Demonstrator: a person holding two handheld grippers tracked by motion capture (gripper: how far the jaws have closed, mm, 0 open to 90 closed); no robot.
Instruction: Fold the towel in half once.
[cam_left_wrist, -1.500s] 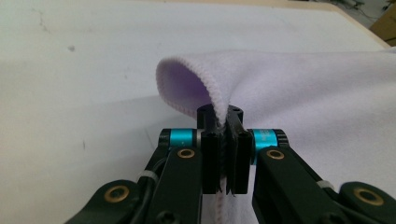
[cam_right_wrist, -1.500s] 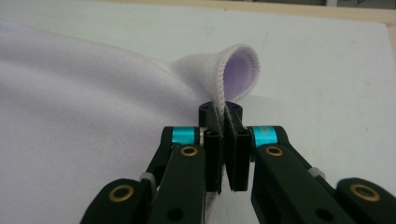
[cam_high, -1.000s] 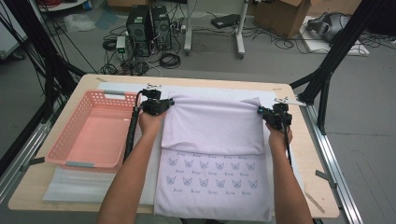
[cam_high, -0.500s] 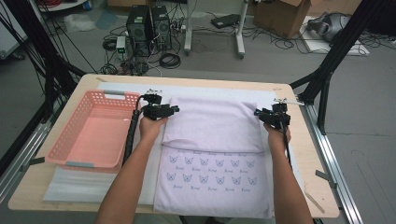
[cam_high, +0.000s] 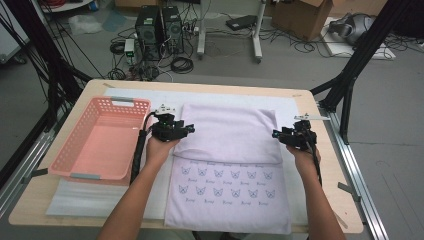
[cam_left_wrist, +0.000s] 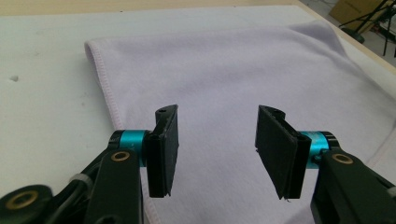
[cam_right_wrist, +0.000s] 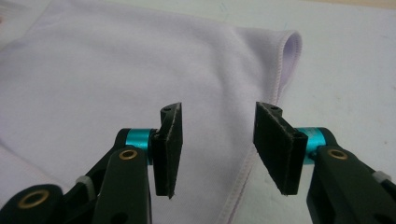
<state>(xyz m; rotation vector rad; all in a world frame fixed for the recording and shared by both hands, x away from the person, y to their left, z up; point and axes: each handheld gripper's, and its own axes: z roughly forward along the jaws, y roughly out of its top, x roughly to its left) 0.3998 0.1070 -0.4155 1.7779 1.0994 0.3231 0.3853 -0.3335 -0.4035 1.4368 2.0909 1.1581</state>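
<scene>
first fold laid; both the left gripper (cam_high: 189, 129) and right gripper (cam_high: 274, 134) gape empty over the lilac towel (cam_high: 227, 134); next, regrip for another fold.

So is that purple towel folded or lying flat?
Folded. The towel's plain far part lies doubled over the butterfly-printed part, its edge crossing the middle.

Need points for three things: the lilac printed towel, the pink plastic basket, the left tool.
lilac printed towel (cam_high: 227, 131), high view, plain folded-over top layer.
pink plastic basket (cam_high: 66, 153), high view, left perforated wall.
left tool (cam_high: 189, 129), high view, at its fingertips over the towel's left edge; jaws stand apart.
</scene>
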